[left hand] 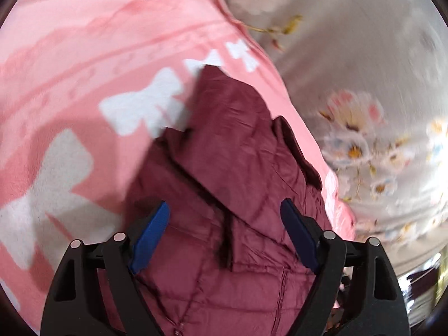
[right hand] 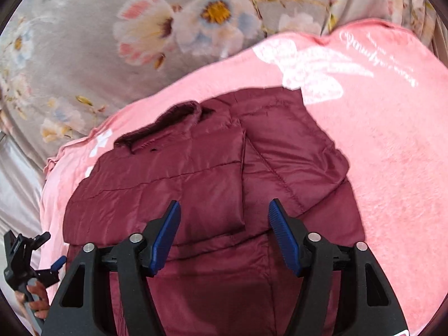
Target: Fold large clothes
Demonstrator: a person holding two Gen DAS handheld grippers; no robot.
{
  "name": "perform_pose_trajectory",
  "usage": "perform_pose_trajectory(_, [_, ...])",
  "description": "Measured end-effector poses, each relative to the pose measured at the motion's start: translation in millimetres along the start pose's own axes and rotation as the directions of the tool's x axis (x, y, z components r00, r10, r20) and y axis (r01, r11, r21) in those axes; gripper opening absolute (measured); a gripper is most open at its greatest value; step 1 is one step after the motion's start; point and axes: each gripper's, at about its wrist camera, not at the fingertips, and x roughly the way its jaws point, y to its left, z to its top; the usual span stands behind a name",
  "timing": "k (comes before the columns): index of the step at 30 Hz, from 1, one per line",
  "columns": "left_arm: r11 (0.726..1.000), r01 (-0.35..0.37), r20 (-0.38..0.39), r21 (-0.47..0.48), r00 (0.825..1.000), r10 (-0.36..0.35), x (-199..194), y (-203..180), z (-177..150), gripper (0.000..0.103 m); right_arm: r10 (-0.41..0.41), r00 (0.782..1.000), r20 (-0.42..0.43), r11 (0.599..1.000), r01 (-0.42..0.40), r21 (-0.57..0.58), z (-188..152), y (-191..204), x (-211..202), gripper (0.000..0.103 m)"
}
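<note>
Right wrist view: hovering with the right gripper (right hand: 224, 210) spread wide and empty above the maroon quilted jacket (right hand: 201, 173), partly folded and lying on the pink blanket (right hand: 392, 145) over the floral sheet (right hand: 84, 42), the left gripper (left hand: 224, 210) likewise gaping wide, gripping nothing.

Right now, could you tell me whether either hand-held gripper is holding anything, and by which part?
Nothing is held. The left hand-held gripper and right hand-held gripper are both open above the jacket.
</note>
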Motion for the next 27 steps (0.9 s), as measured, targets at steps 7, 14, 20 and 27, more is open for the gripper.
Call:
perform_pose_trajectory(7, [0.988,0.063,-0.006,-0.143,0.998,-0.065,22,22,16,0.074,0.021,0.998,-0.053,0.999,-0.023,-0.025,17,19,17,0.006])
perform_pose_trajectory(14, [0.986,-0.02,0.022,-0.168,0.999,0.024,38,16,43,0.045,0.241,0.968,0.066,0.971,-0.241,-0.007,64,43,-47,0.002])
perform_pose_trajectory(20, [0.973,-0.229,0.094,0.003,0.969,0.228,40,-4,56,0.015,0.112,0.983,0.146,0.987,-0.093,-0.131,67,37,-71,0.002])
perform_pose_trajectory(27, [0.92,-0.383,0.158,0.077,0.916,0.368,48,4,34,0.0,-0.115,0.993,-0.001,0.974,0.113,-0.196,24,12,13,0.002])
